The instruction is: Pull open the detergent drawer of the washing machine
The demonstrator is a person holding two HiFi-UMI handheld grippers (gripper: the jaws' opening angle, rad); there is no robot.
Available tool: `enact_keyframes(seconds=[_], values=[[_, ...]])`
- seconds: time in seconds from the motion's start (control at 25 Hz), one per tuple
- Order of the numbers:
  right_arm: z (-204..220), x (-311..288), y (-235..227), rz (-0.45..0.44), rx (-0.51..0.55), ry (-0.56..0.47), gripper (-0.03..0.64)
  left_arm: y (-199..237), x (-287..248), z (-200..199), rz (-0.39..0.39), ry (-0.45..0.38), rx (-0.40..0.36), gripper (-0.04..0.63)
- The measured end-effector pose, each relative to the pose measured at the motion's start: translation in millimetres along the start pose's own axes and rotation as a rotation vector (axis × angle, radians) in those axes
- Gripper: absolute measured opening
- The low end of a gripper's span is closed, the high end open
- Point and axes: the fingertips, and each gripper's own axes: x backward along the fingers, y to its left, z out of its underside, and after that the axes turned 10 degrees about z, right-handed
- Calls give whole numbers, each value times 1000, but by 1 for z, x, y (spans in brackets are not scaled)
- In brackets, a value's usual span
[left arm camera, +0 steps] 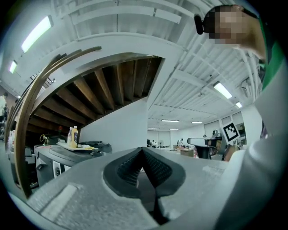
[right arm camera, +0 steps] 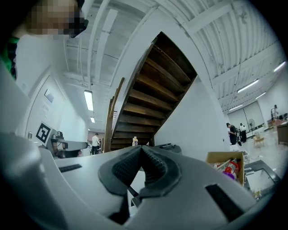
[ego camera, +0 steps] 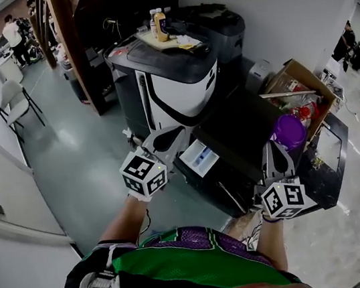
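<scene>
Left tool [ego camera: 167, 137] and right tool [ego camera: 277, 151] both have jaws pressed together, empty, with the washer [ego camera: 181, 89] at twelve o'clock.

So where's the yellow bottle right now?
Head view, top centre: the yellow bottle stands atop the dark-topped white machine, just right of the wooden staircase.

Black boxy washing machine [ego camera: 235, 131], upright on the floor, seen from above. Detergent drawer [ego camera: 199, 158] at its front top corner sticks out toward the person. It looks pulled open, pale blue-white inside showing.
</scene>
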Motion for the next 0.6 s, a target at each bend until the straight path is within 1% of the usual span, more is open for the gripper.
enact_keyframes(seconds=[0.08,0.32,0.6], values=[[1,-1,5,-5,3,4,0,3,4,-4,-9,-1,-18,17],[1,1,10,0,-4,3,0,6,15,-6,-23,-13,-26,17],[-6,-3,21,5,28,-5,0,10,20,-12,-9,-21,-31,16]])
